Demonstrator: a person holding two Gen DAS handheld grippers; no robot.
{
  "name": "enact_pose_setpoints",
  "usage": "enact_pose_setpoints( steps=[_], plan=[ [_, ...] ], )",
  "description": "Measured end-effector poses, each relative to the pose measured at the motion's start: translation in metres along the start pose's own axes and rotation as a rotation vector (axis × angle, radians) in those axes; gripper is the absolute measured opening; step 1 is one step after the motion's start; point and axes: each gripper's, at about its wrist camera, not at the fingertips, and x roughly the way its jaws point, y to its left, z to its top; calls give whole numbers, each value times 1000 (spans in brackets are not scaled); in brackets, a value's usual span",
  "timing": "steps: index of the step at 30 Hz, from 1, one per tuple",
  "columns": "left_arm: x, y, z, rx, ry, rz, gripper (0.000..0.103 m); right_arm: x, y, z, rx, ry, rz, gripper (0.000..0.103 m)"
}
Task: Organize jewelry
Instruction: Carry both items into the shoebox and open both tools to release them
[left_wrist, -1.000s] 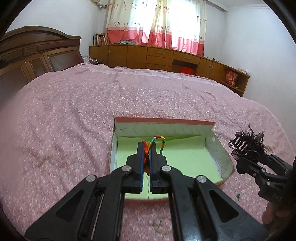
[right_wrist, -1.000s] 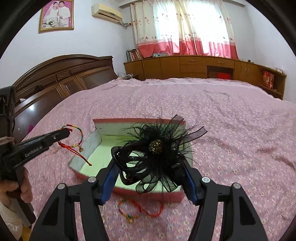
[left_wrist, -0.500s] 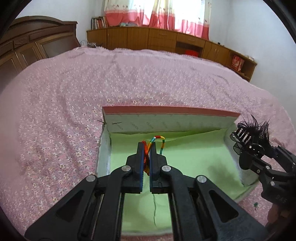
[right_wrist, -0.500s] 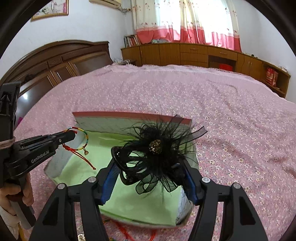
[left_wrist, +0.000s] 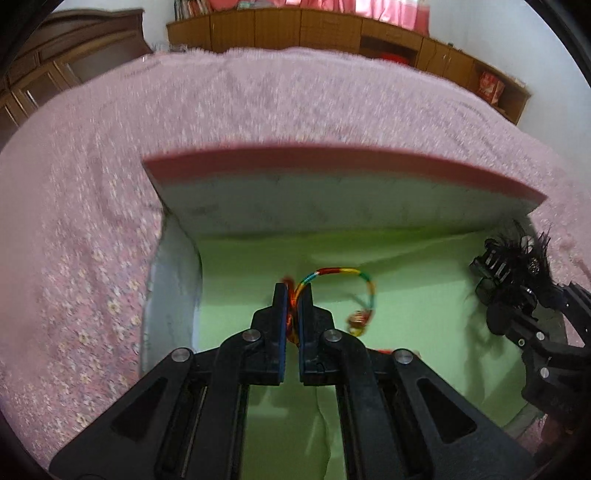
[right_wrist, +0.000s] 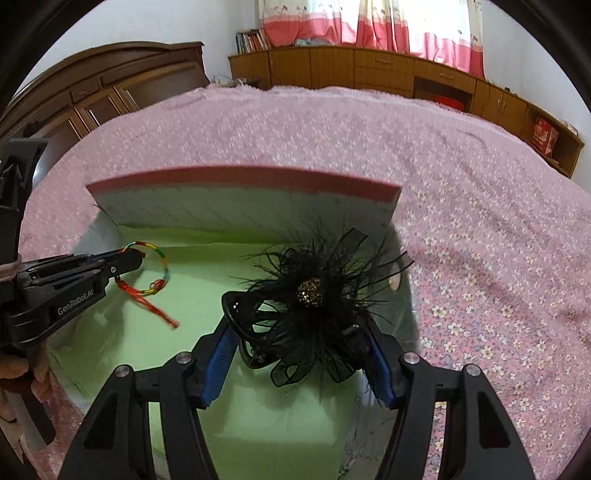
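An open box with a pink rim (left_wrist: 332, 158) (right_wrist: 243, 177) and green lining lies on the bed. My left gripper (left_wrist: 293, 295) (right_wrist: 135, 258) is shut on a rainbow cord bracelet (left_wrist: 340, 273) (right_wrist: 160, 258) with red tassel ends, held low inside the box over the lining. My right gripper (right_wrist: 301, 339) (left_wrist: 495, 273) is shut on a black feather hair clip (right_wrist: 310, 291) (left_wrist: 517, 258) with a gold bead centre, held over the box's right part.
The pink floral bedspread (right_wrist: 480, 221) surrounds the box. A dark wooden headboard (right_wrist: 110, 81) stands at the left. Wooden cabinets (right_wrist: 369, 70) and a red box (right_wrist: 543, 133) line the far wall.
Both grippers have moved forward and down into the box, which now fills more of each view. The bracelet swings in the left gripper. Both grips are unchanged.
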Motion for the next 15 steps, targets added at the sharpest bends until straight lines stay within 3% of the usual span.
enact_pose_setpoints(
  steps=[8,10,12,15],
  plan=[
    [4,-11,-3,33,-6,50,0,12,8,-2,-61,30,-64,66],
    [5,-15,-2,50,-5,60,5,14,7,-1,-58,38,-67,66],
    [4,-17,-2,58,-2,82,19,14,5,0,-51,45,-68,66],
    [6,-18,0,69,6,61,22,15,3,1,-47,45,-57,68]
  ],
)
